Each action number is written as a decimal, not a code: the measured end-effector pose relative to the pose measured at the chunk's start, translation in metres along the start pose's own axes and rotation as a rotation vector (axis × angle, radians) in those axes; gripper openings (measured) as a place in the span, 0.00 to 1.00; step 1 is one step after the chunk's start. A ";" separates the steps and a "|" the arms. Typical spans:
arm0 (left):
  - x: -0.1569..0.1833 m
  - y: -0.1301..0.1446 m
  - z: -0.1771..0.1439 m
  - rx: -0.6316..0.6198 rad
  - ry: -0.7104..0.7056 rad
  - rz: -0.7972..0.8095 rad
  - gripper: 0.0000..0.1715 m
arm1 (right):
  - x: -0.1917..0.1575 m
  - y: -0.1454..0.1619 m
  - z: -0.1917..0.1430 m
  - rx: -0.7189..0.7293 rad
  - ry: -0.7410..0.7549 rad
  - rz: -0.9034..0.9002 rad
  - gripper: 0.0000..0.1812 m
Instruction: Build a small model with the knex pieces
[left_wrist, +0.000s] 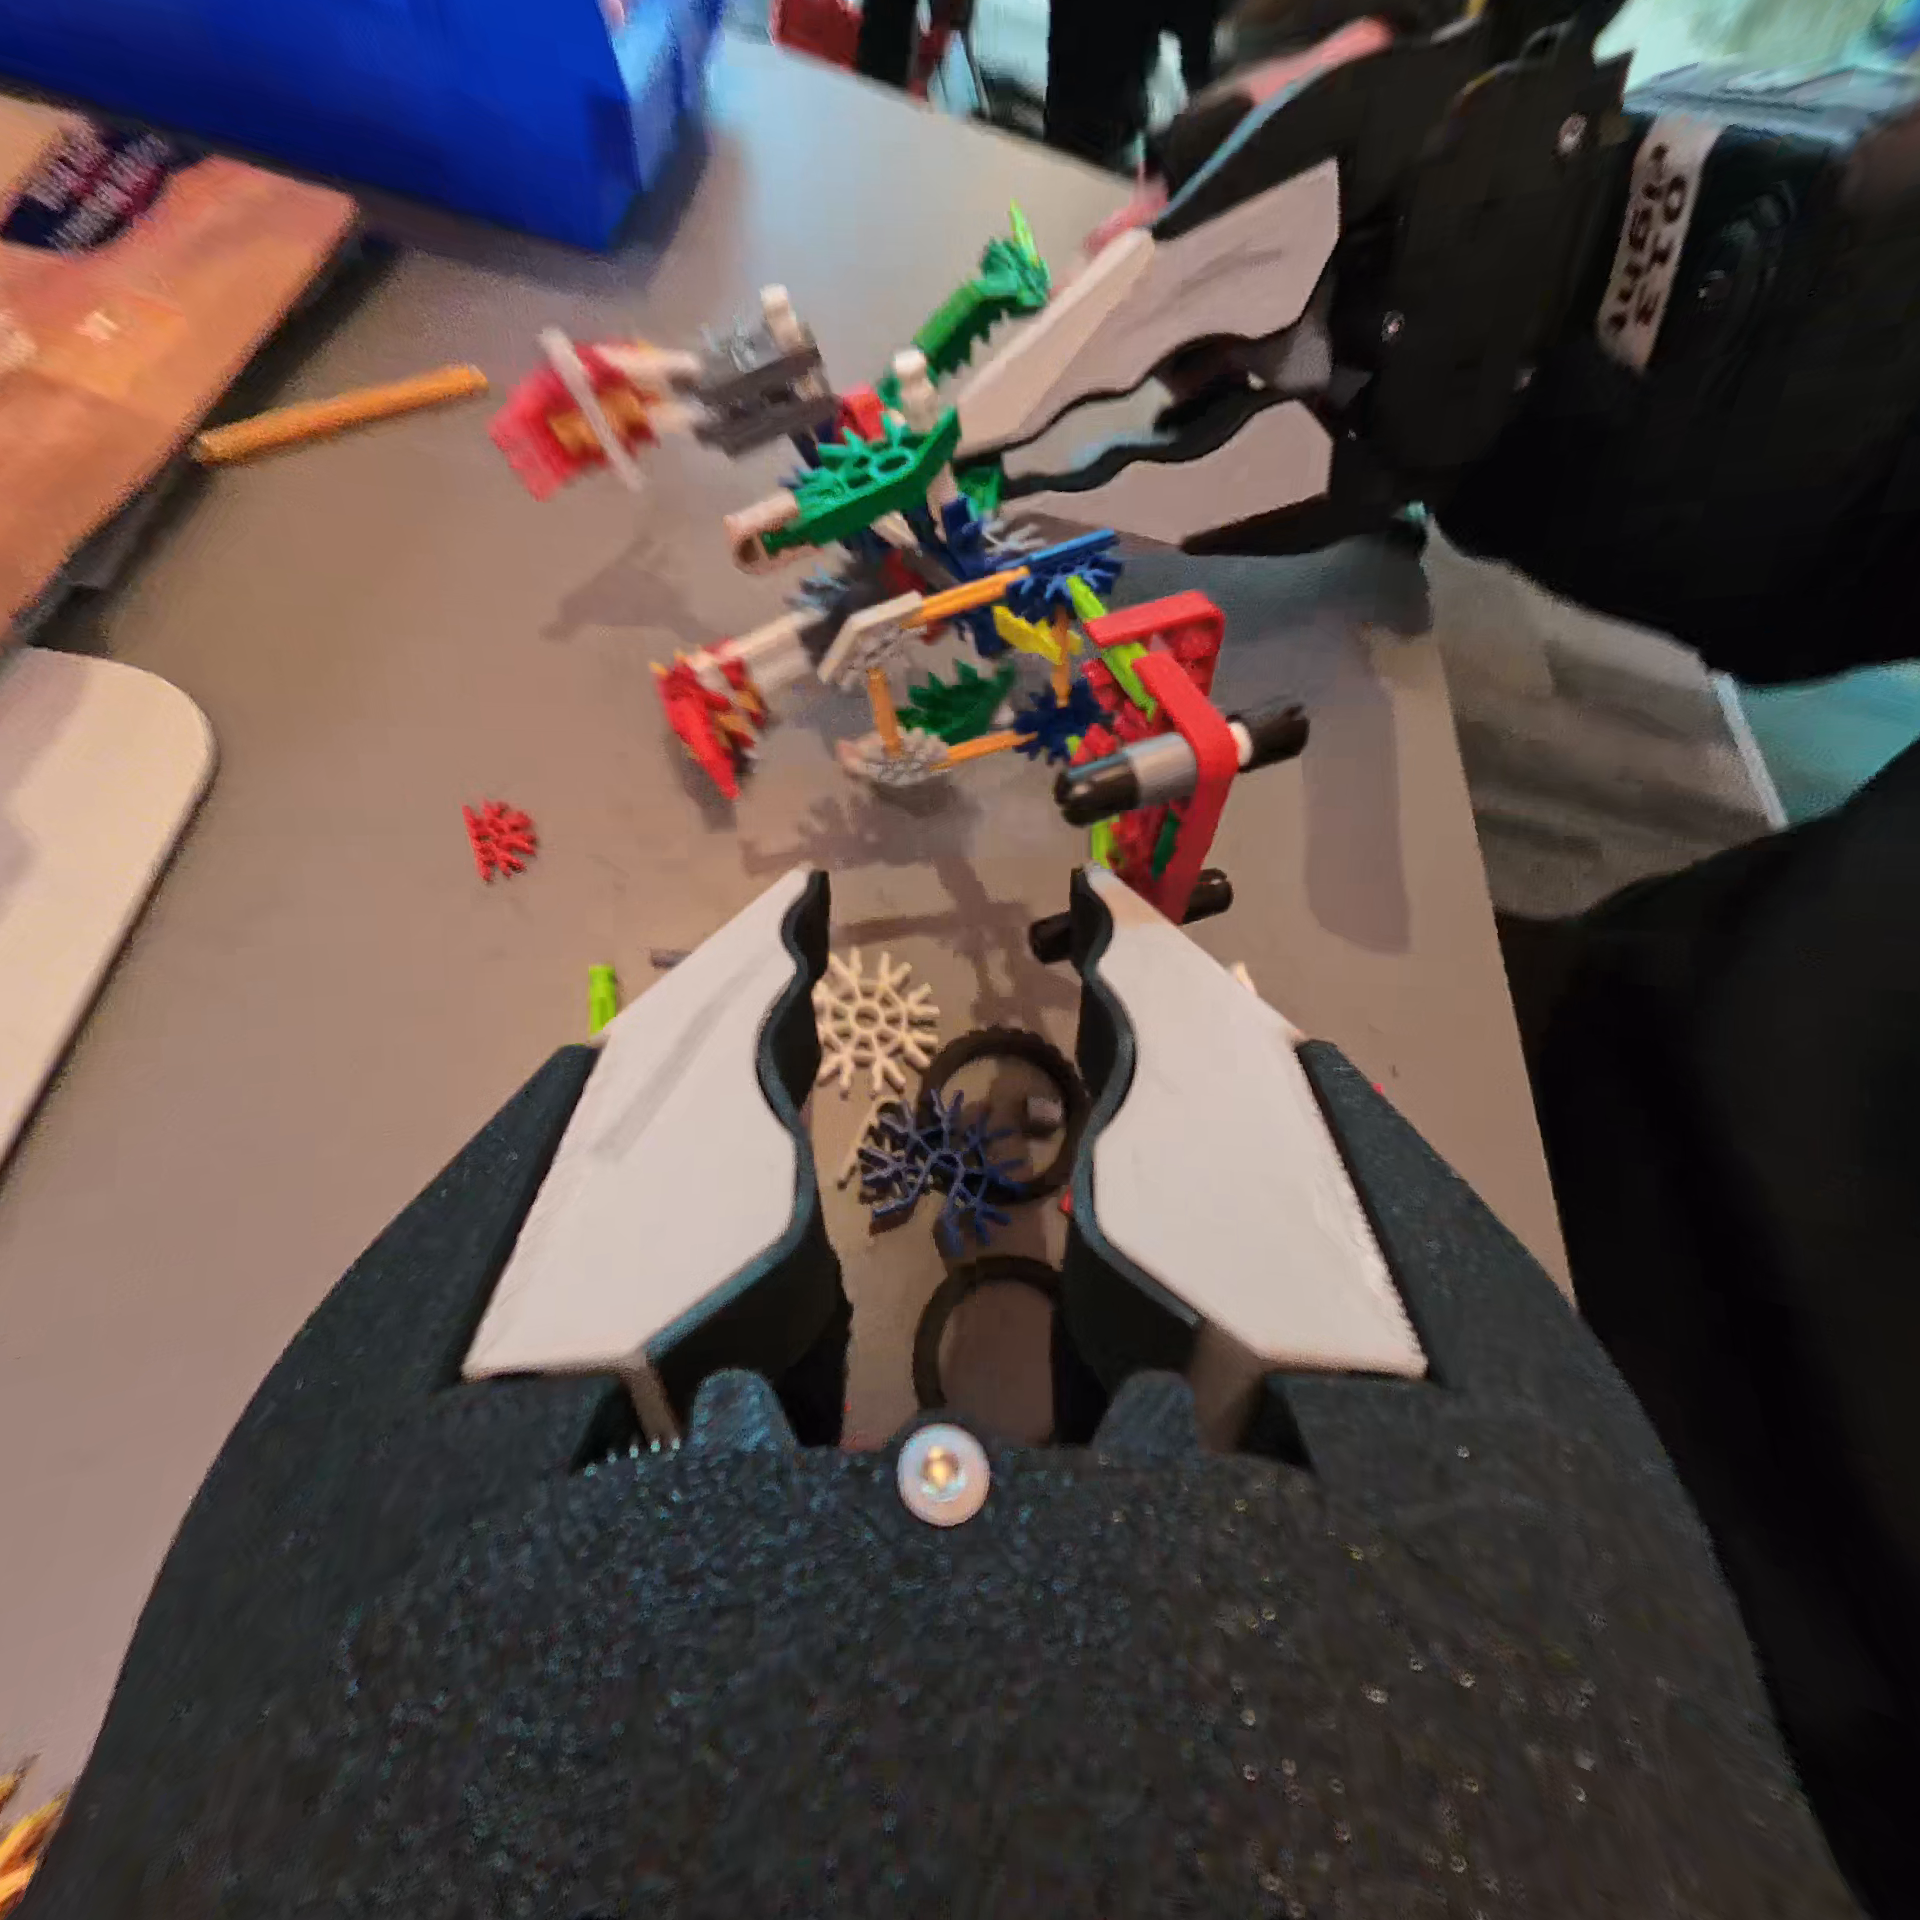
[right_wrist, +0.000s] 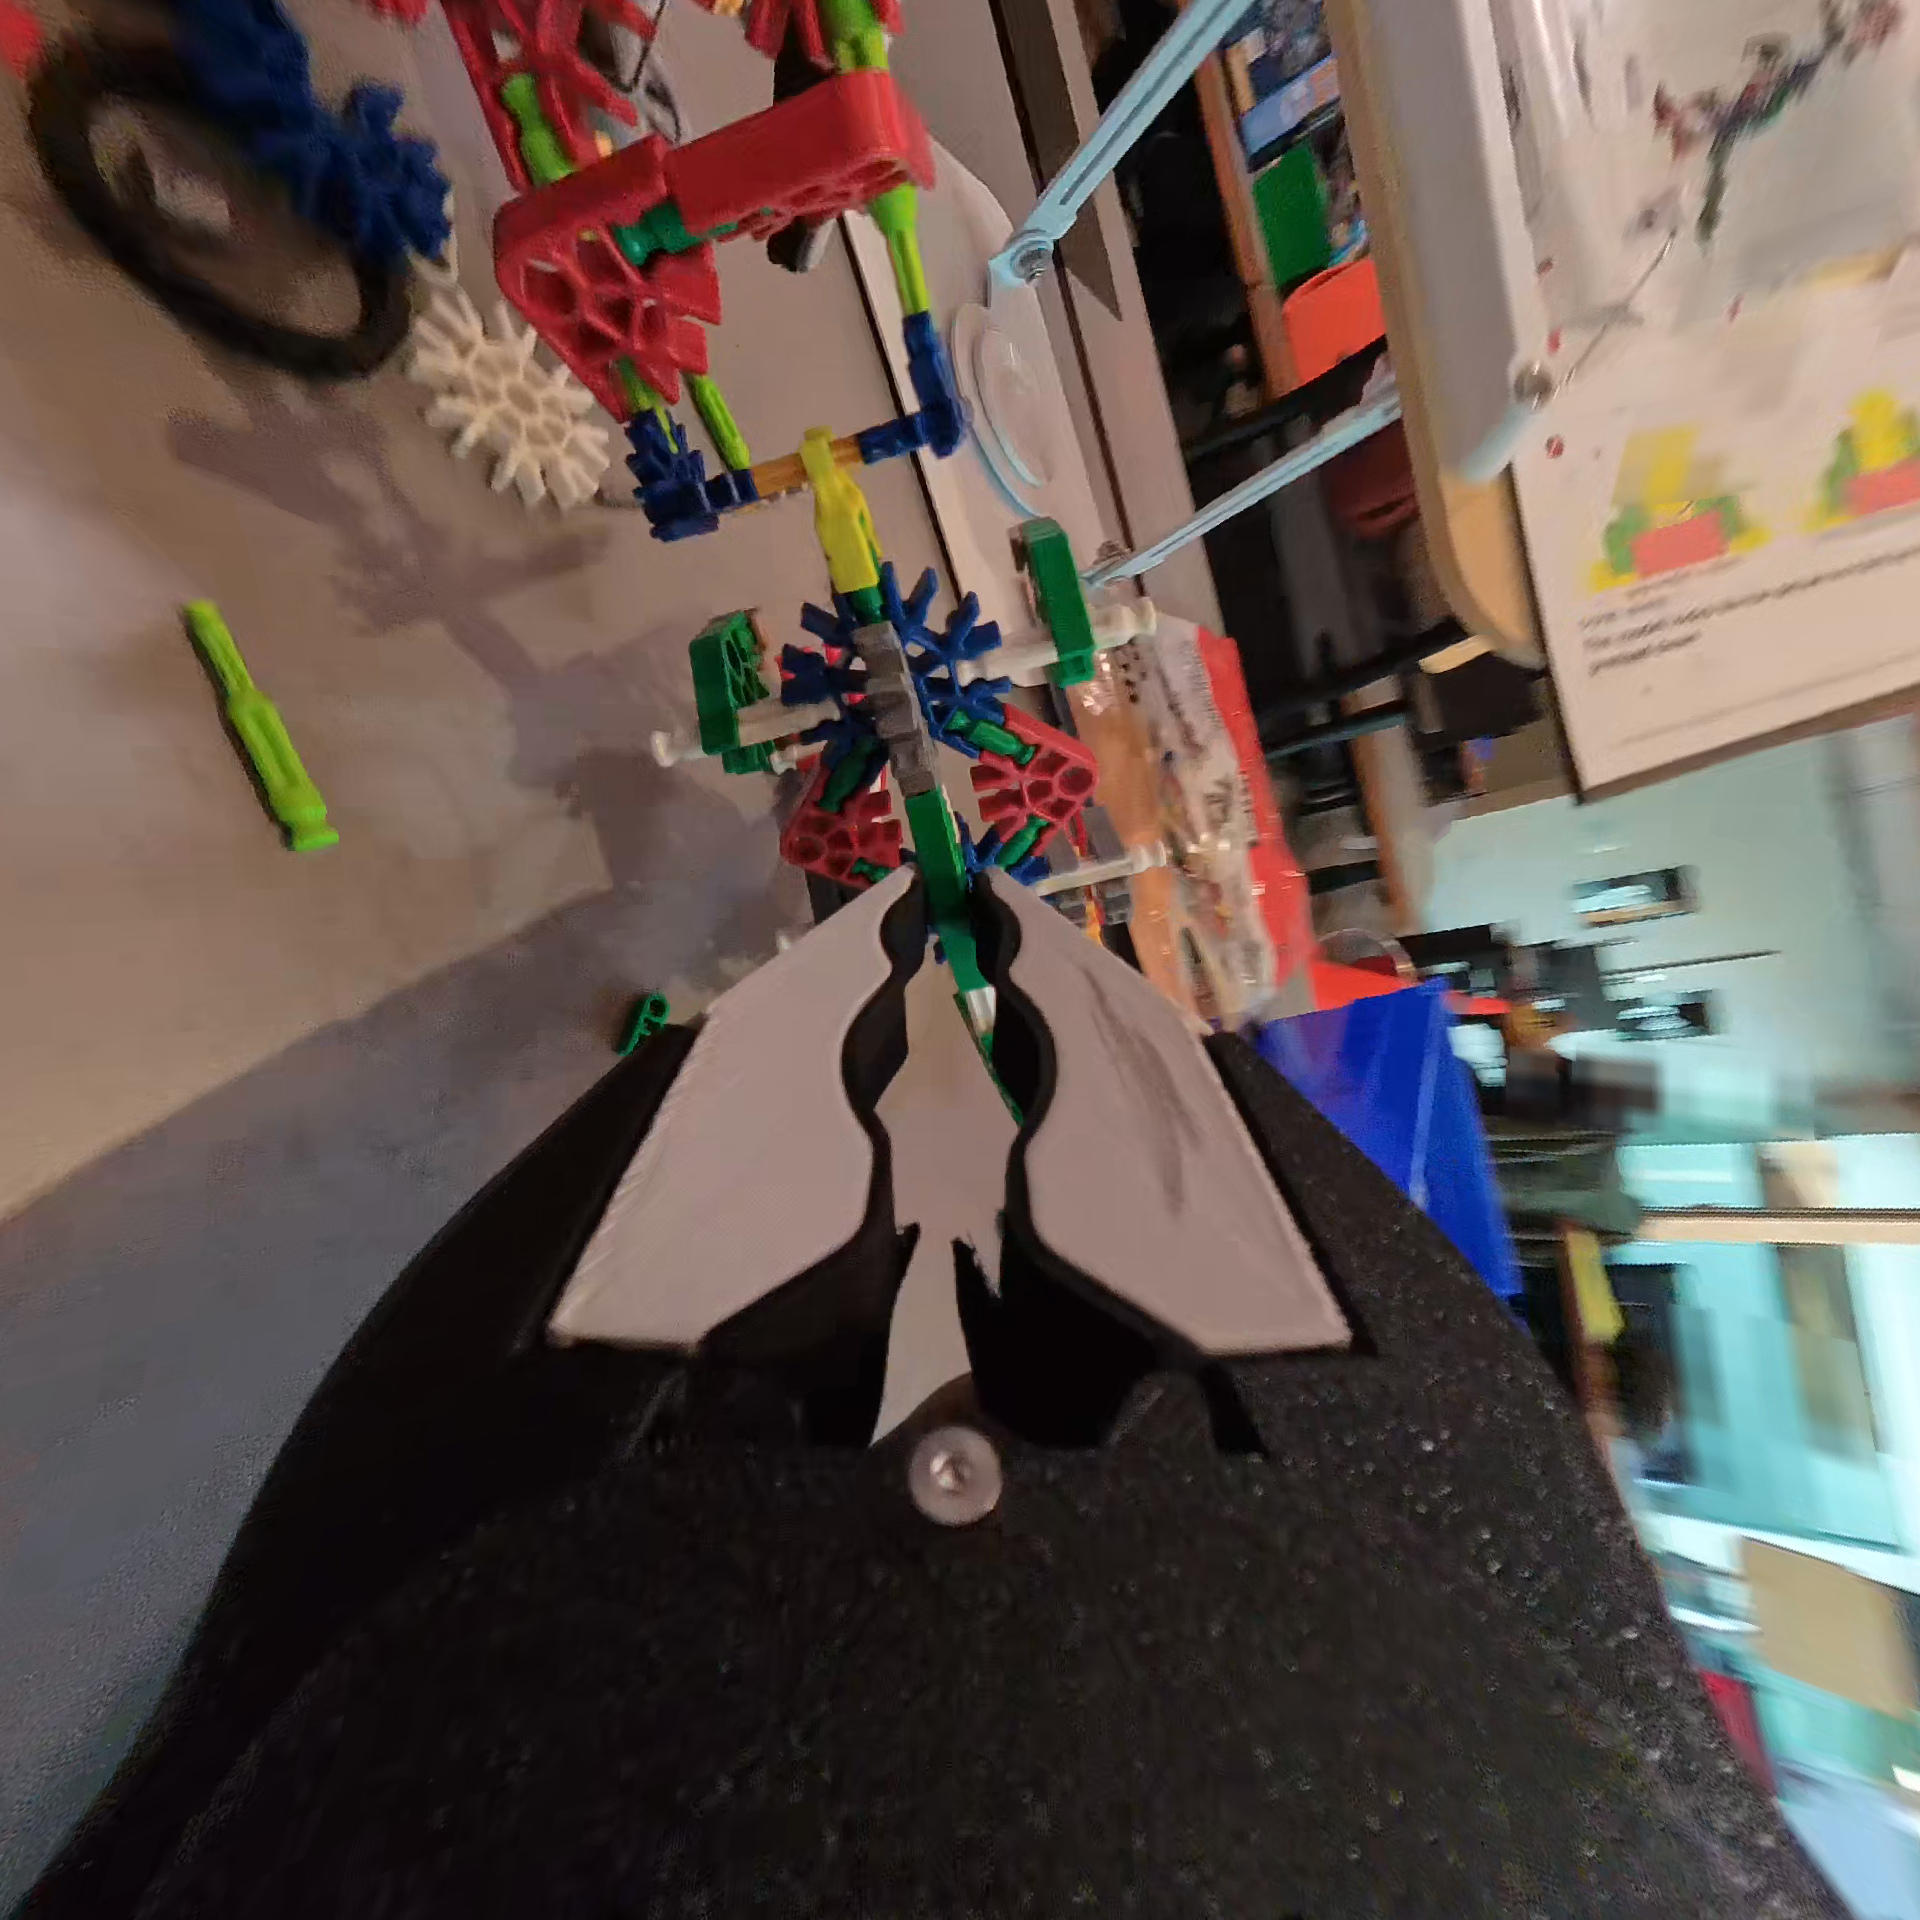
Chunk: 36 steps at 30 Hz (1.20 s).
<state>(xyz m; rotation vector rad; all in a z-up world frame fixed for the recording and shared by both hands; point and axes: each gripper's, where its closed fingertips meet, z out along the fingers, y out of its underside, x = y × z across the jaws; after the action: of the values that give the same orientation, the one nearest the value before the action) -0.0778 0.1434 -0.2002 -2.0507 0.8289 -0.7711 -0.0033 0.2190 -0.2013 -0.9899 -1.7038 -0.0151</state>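
Note:
A many-coloured model of plastic rods and snowflake connectors (left_wrist: 935, 582) hangs above the grey table (left_wrist: 364, 935). My right gripper (right_wrist: 948, 883) is shut on a green piece (right_wrist: 940, 842) at the model's end and holds it up; it also shows from the upper right in the left wrist view (left_wrist: 966, 436). My left gripper (left_wrist: 948, 894) is open and empty, just below the model's red frame (left_wrist: 1174, 748). Between its fingers on the table lie a white snowflake connector (left_wrist: 873, 1013), a blue connector (left_wrist: 935, 1164) and two black tyre rings (left_wrist: 1003, 1101).
Loose pieces lie on the table: an orange rod (left_wrist: 343, 412), a red connector (left_wrist: 499, 840), a lime rod (right_wrist: 260, 727). A blue bag (left_wrist: 364, 94) and an orange packet (left_wrist: 125, 343) lie far left. A white board (left_wrist: 73, 862) is at the left edge. The gap from one gripper's tips to the other's is roughly 11 cm. My right tips are roughly 20 cm from the orange packet (left_wrist: 125, 343).

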 end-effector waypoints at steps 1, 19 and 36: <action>-0.005 -0.007 -0.005 0.041 -0.017 -0.015 0.26 | 0.004 0.001 -0.002 0.012 -0.040 0.063 0.03; -0.047 -0.049 0.060 0.044 -0.177 0.091 0.16 | 0.049 0.040 -0.001 0.248 -0.437 0.776 0.02; -0.055 -0.031 0.101 -0.117 -0.230 0.114 0.13 | 0.051 0.035 -0.001 0.454 -0.518 0.935 0.02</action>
<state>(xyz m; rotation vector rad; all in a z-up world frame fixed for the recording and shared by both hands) -0.0268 0.2437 -0.2394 -2.1260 0.8672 -0.4224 0.0166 0.2721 -0.1757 -1.4095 -1.4160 1.2670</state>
